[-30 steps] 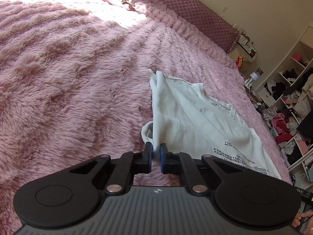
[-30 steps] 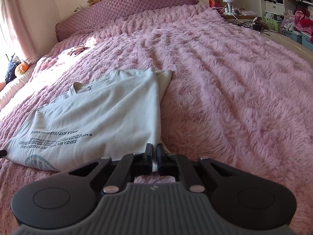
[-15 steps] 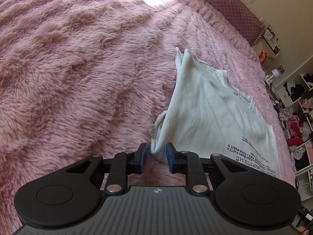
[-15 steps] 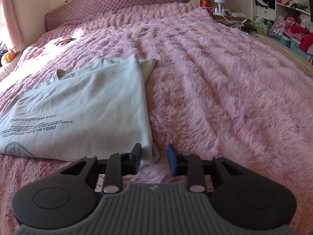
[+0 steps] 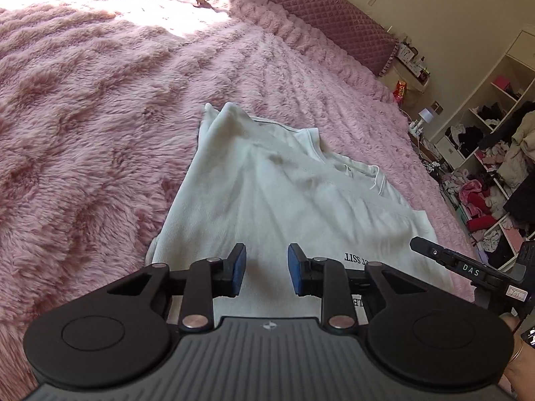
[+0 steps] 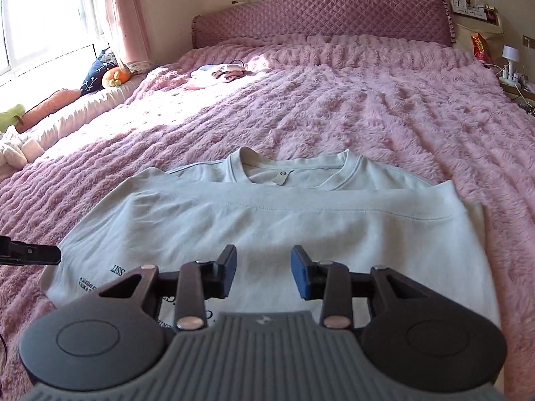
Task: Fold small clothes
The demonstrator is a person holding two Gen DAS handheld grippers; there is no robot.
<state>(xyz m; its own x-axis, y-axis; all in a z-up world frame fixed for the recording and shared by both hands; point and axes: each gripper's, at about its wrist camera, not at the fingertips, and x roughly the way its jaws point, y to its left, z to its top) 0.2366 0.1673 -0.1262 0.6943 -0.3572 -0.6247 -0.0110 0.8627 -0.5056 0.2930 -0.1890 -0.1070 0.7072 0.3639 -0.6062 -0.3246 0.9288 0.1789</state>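
A pale grey T-shirt (image 5: 284, 200) with dark printed lettering lies on the pink furry bedspread (image 5: 83, 117), its lower part folded up toward the collar. It also shows in the right wrist view (image 6: 267, 227), with the collar (image 6: 294, 173) at the far side. My left gripper (image 5: 265, 267) is open and empty, over the shirt's near left part. My right gripper (image 6: 262, 272) is open and empty, over the shirt's near edge. The right gripper's tip shows at the right of the left wrist view (image 5: 434, 254).
A quilted purple headboard (image 6: 321, 16) runs along the far end of the bed. Small clothes (image 6: 217, 73) lie near it in sunlight. Cushions and soft toys (image 6: 100, 77) line the left edge. A nightstand with a lamp (image 6: 510, 56) and cluttered shelves (image 5: 485, 173) stand on the right.
Both grippers let go of the shirt's edges, opened wide and moved over the shirt. The shirt now lies folded with its hem toward the collar.
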